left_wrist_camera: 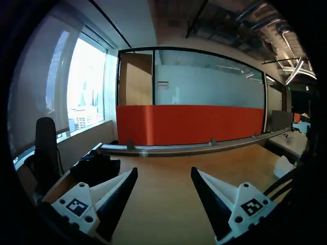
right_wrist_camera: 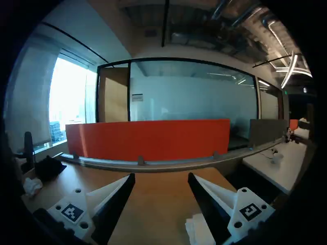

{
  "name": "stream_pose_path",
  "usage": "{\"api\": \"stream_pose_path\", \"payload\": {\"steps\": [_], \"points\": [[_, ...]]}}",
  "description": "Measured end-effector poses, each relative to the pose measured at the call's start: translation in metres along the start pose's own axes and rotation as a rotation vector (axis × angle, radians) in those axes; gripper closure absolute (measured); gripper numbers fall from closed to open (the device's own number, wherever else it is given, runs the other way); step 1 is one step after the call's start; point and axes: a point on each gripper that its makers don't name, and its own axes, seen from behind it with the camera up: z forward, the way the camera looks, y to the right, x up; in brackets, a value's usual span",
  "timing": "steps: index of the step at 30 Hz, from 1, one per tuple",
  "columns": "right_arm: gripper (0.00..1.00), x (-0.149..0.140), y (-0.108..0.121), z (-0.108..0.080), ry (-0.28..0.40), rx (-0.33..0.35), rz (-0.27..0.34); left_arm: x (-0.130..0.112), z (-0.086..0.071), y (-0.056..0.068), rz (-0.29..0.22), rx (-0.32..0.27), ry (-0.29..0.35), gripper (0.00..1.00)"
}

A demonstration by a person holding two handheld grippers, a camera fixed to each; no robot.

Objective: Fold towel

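Since neither pair of fingers has cloth between them, I judge the folding has not begun; every fold is left to do. In the right gripper view, what I take for the towel (right_wrist_camera: pixel 197 228) lies bunched and white on the tabletop (right_wrist_camera: pixel 159 204), low down and just beside one finger; I cannot tell whether they touch. The right hand-held gripper (right_wrist_camera: pixel 161 174) is spread wide and holds nothing. The left hand-held gripper (left_wrist_camera: pixel 163 169) is spread just as wide over bare wood, also empty. In the left gripper view a white cloth (left_wrist_camera: pixel 284 165) sits well off to one side, possibly the same towel.
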Motion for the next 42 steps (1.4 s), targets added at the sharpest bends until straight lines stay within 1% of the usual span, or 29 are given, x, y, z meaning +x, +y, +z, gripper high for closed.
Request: {"api": "stream_pose_path", "payload": {"steps": [6,12,15,21,26,32,39,42], "points": [[0.00,0.005,-0.030,0.007,0.013,0.029,0.004,0.020,0.008,-0.011,0.015,0.015,0.043,0.04],[0.00,0.012,-0.062,0.013,0.034,0.063,0.007,0.032,0.015,-0.019,0.003,0.029,0.074,0.03],[0.00,0.013,-0.071,0.017,0.037,0.075,-0.002,0.034,0.017,-0.022,-0.005,0.035,0.080,0.04],[0.00,0.018,-0.082,0.021,0.039,0.072,-0.009,0.032,0.021,-0.026,-0.013,0.054,0.077,0.03],[0.00,0.021,-0.091,0.023,0.042,0.072,-0.009,0.024,0.024,-0.028,-0.011,0.065,0.071,0.03],[0.00,0.017,-0.101,0.022,0.043,0.078,-0.031,0.006,0.027,-0.026,-0.014,0.058,0.076,0.04],[0.00,0.004,-0.106,0.024,0.029,0.074,-0.038,-0.032,0.034,-0.023,-0.019,0.034,0.065,0.03],[0.00,-0.002,-0.106,0.024,0.025,0.066,-0.033,-0.046,0.037,-0.025,-0.021,0.030,0.068,0.04]]}}
